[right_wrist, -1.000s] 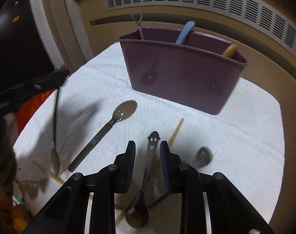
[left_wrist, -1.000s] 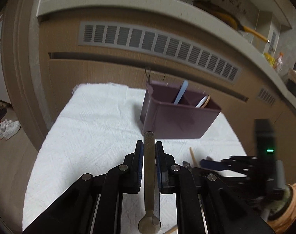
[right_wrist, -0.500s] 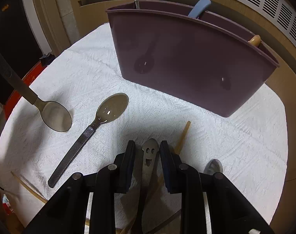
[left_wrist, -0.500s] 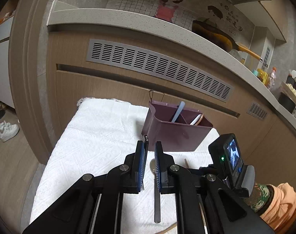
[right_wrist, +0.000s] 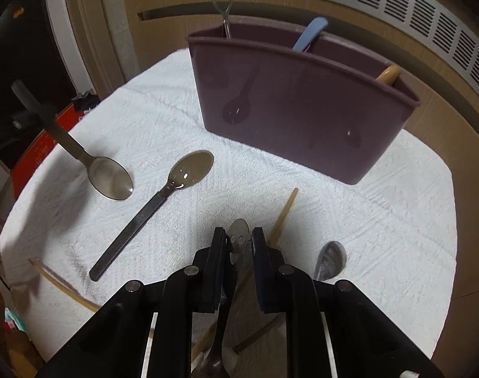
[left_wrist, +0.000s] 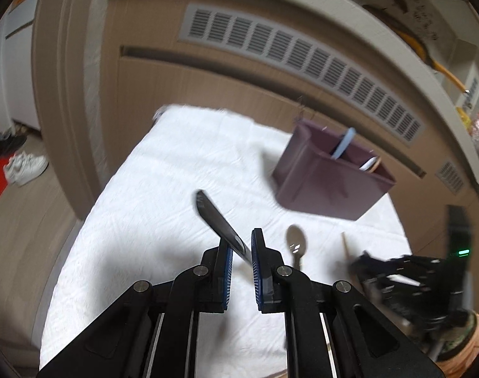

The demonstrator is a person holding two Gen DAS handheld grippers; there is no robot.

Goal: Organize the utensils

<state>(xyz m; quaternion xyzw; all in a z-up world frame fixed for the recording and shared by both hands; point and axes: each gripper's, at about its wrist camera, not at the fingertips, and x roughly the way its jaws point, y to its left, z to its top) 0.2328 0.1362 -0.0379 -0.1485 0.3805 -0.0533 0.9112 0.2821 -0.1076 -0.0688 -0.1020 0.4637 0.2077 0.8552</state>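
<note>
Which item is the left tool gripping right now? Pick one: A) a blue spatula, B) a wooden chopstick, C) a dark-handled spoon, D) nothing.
C: the left tool is clamped on the dark-handled spoon, whose handle crosses between its blue pads and whose bowl hangs over the white cloth in the right wrist view.

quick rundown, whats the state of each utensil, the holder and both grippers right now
left gripper: shut on dark-handled spoon, lifted above the cloth
dark-handled spoon: held by its handle, tilted, bowl low
right gripper: around smiley-face utensil, closure unclear
smiley-face utensil: handle end between the fingers
second spoon: lying flat on the cloth
small spoon: lying on the cloth
chopstick: lying loose
purple holder: upright, several utensils inside
</note>
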